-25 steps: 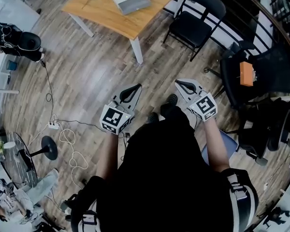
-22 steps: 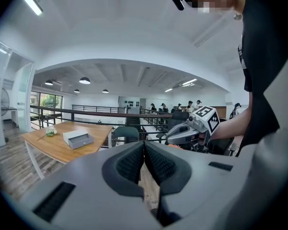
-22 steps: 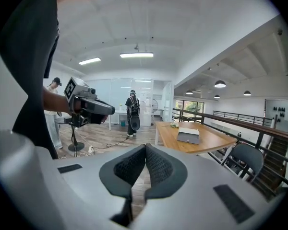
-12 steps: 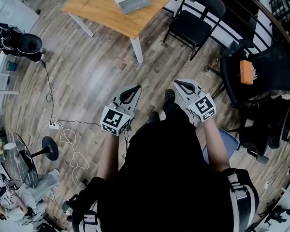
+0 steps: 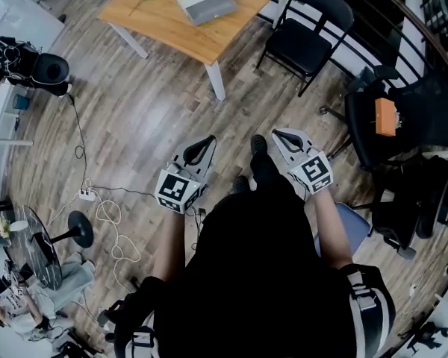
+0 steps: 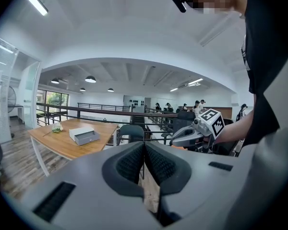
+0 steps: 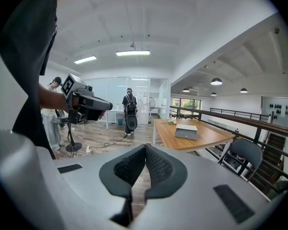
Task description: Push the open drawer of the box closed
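Grey rectangular drawer box (image 5: 204, 0): upper middle, on light wooden table (image 5: 172, 24).
Left gripper (image 5: 207, 140), right gripper (image 5: 278, 133): jaws pressed together, empty.
Tip: we'd walk up first, then push squarely.

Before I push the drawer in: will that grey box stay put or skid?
Probably skids: the box looks small and stands loose on the smooth wooden table, nothing behind it. Unlikely to tip, being low and wide. The drawer looks rigid, so it should take a push.
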### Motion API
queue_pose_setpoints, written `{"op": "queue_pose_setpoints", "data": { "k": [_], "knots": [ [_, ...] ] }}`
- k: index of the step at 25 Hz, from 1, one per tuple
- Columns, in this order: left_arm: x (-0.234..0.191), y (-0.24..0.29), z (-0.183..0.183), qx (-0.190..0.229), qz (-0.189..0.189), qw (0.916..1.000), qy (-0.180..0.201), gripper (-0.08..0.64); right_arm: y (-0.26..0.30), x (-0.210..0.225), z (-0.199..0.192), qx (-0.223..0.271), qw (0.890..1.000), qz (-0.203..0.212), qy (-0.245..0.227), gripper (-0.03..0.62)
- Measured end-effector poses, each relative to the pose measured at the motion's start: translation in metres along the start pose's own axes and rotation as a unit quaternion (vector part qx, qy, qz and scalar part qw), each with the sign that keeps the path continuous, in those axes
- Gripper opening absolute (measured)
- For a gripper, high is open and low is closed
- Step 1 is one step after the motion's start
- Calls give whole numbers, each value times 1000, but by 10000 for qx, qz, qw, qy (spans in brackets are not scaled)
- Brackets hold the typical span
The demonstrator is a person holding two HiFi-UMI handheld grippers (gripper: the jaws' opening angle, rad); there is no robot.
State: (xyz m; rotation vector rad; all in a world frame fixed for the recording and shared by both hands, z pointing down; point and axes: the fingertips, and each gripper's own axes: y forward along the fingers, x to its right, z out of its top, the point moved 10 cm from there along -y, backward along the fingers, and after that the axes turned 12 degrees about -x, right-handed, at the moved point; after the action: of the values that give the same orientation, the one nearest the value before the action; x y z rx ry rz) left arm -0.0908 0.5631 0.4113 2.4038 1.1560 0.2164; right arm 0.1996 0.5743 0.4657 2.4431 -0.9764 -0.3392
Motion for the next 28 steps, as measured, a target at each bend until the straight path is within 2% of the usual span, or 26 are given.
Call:
{"op": "queue_pose_setpoints", "data": {
  "k": [17,28],
  "knots": [
    [-49,40,23,-72,202,9996,-198,23,56,63,33,75,9999,118,14,15],
    [-85,91,61,-55,384,9990,-234,23,89,136,53,116,9996,228,-85,15]
  ]
}}
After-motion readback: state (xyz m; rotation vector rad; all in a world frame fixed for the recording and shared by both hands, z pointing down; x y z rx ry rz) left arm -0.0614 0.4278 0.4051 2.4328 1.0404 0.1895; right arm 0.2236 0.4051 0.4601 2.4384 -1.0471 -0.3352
